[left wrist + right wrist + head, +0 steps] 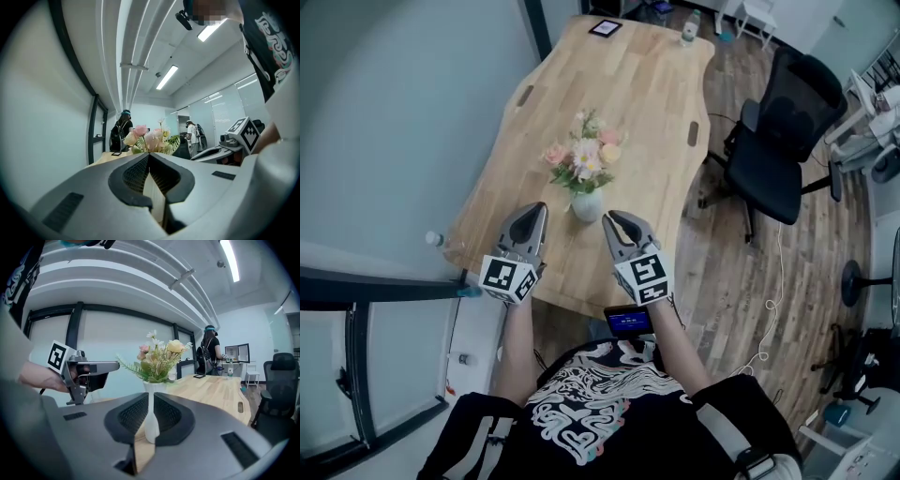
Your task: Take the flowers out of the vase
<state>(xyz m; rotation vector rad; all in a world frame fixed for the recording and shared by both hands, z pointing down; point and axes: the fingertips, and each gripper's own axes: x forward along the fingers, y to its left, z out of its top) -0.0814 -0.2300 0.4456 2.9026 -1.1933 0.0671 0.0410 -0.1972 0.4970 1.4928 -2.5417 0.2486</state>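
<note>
Head view: left gripper [534,210], right gripper [611,221] both clenched, empty, flanking vase [587,205] on table [647,103]; flowers [584,155] upright, just ahead between tips.
Left gripper view: flowers ahead, above jaw line.
Right gripper view: vase dead ahead, stems vertical; probably nearer tool.

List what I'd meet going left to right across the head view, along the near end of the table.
Small plastic bottle, left hand-held gripper, white vase, right hand-held gripper, black office chair.
</note>
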